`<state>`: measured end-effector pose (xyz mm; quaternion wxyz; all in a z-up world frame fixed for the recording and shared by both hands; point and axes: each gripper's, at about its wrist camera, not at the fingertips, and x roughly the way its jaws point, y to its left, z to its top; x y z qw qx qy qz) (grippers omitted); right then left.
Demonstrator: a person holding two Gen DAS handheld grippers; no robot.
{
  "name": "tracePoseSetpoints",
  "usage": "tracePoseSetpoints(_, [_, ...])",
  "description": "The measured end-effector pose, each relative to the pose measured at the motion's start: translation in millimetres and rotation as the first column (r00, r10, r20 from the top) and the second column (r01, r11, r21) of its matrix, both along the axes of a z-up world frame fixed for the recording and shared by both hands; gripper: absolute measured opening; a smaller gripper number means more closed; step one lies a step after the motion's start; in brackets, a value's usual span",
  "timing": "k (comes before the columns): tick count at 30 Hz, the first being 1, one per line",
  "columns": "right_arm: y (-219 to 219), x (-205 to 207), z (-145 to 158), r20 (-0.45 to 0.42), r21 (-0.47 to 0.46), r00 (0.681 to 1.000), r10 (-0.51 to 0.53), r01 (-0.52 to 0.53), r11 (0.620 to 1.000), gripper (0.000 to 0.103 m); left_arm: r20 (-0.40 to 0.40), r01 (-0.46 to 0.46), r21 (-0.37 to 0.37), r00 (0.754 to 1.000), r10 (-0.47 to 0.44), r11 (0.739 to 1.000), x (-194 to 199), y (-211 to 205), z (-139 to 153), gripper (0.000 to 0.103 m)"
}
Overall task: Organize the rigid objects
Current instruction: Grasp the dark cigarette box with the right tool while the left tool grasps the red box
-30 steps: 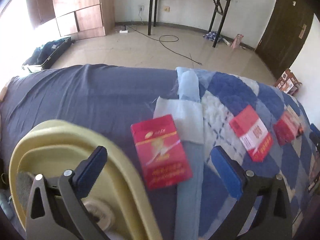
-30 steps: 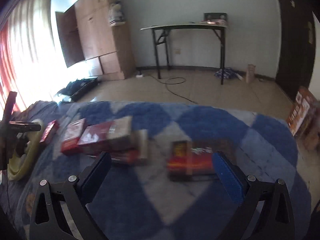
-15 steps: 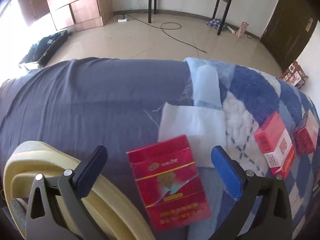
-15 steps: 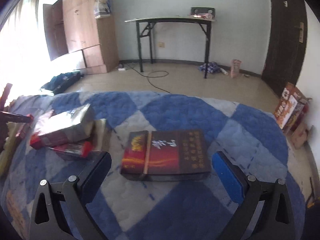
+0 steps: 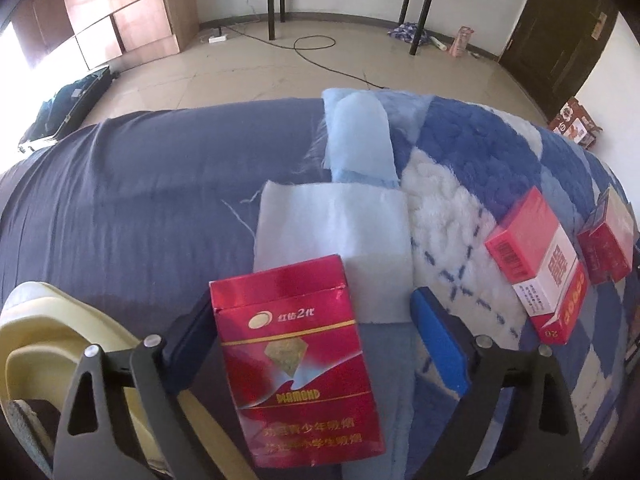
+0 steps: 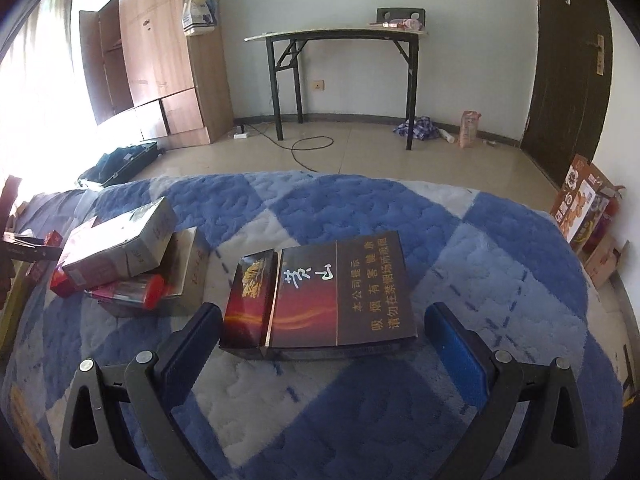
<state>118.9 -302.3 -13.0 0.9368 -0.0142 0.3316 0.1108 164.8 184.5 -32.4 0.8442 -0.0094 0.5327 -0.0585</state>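
On the bed, with the blue-and-white quilt (image 6: 360, 216) as the landmark, the sorting looks barely begun. Off the quilt's left edge, a pale yellow basin (image 5: 52, 344) sits on the dark sheet, and what it holds cannot be made out. At the quilt's left border, the left gripper (image 5: 316, 340) is closing its jaws around a red Diamond pack (image 5: 296, 372) lying flat there; one pad is against the pack's side, the other not yet touching. Further right on the quilt, a red-and-white pack (image 5: 536, 264) and another red box (image 5: 608, 248) lie loose. Toward the quilt's left side in the right wrist view, a heap of boxes (image 6: 128, 256) is stacked untidily. Near the quilt's middle, the right gripper (image 6: 324, 340) holds its jaws wide on either side of a dark carton (image 6: 320, 296) without touching it (a grasp seems imminent). Judging by this, nearly everything remains to be gathered.
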Motion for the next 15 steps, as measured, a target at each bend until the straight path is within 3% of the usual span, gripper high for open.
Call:
tracePoseSetpoints(8, [7.4, -0.5, -4.3, 0.001, -0.052, 1.0, 0.016, -0.016, 0.999, 0.103, -0.024, -0.037, -0.027, 0.999, 0.036, 0.999, 17.0, 18.6, 4.2, 0.093])
tracePoseSetpoints(15, [-3.9, 3.7, -5.8, -0.018, 0.007, 1.0, 0.009, -0.009, 1.0, 0.103, -0.047, -0.018, 0.004, 0.999, 0.019, 1.0, 19.8, 19.5, 4.4, 0.093])
